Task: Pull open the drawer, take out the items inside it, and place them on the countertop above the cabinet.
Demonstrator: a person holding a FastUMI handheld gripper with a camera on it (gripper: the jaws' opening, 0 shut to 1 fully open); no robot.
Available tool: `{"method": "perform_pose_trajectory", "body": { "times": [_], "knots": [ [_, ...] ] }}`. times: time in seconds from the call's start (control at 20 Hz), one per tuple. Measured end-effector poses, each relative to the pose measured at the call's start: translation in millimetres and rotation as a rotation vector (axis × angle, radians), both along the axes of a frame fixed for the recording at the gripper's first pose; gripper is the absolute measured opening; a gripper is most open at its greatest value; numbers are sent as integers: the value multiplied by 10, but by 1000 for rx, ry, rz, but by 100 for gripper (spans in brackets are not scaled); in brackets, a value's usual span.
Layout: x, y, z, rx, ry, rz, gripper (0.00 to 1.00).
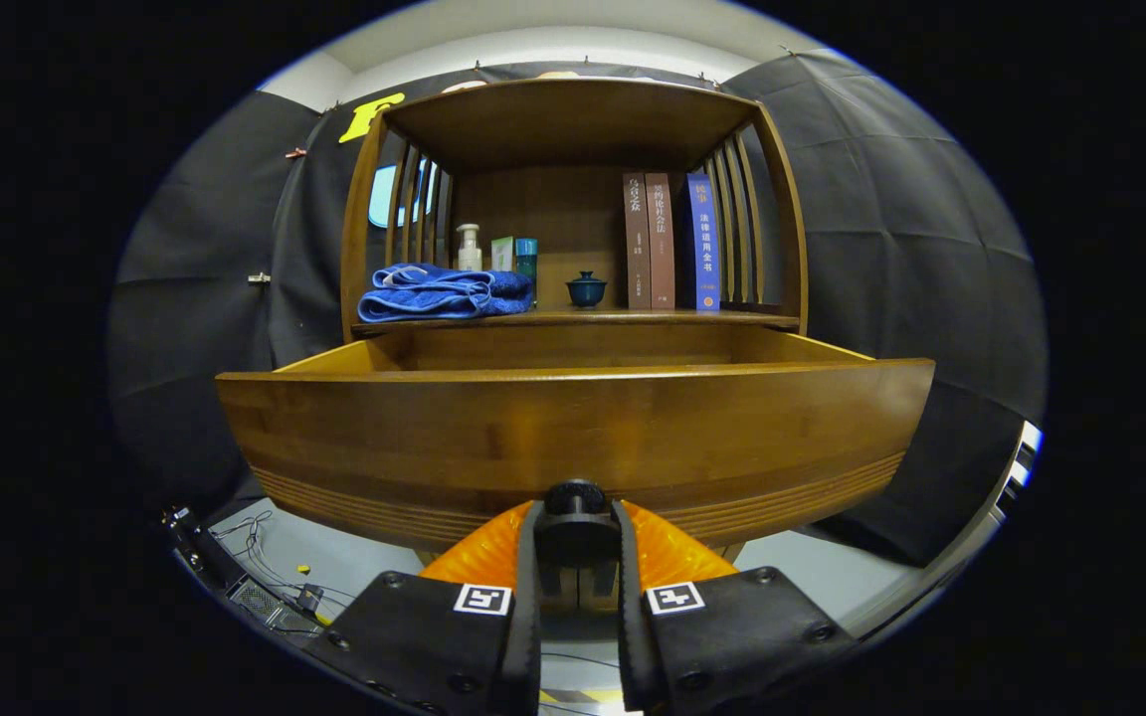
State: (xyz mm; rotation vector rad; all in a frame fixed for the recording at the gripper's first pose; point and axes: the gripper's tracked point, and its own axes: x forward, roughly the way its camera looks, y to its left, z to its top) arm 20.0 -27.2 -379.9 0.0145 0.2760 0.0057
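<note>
Now we have the gripper (576, 527) clamped on the drawer knob (575, 497), low in the frame's centre. Straight ahead and above it, the drawer front (573, 438) runs left-right, its contents hidden behind it, so we'd judge the next reach goes up and over.

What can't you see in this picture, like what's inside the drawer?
- Inside of the pulled-out brown wooden drawer: hidden in the gripper view by its own tall front panel.
- Small dark round drawer knob: its sides are covered by the fingers of the hand-held gripper shut on it.
- White pump bottle: its base is hidden behind the folded blue towel.
</note>
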Motion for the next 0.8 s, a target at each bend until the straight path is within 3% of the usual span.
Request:
{"method": "perform_pose_trajectory", "body": {
  "times": [0.2, 0.25, 0.5, 0.8],
  "knots": [
    [-24, -8, -10, -12, 2, 0, 36],
    [-31, 3, 12, -3, -4, 2, 40],
    [-100, -99, 266, 21, -10, -29, 97],
    [-135, -27, 745, 25, 3, -10, 99]
  ]
}}
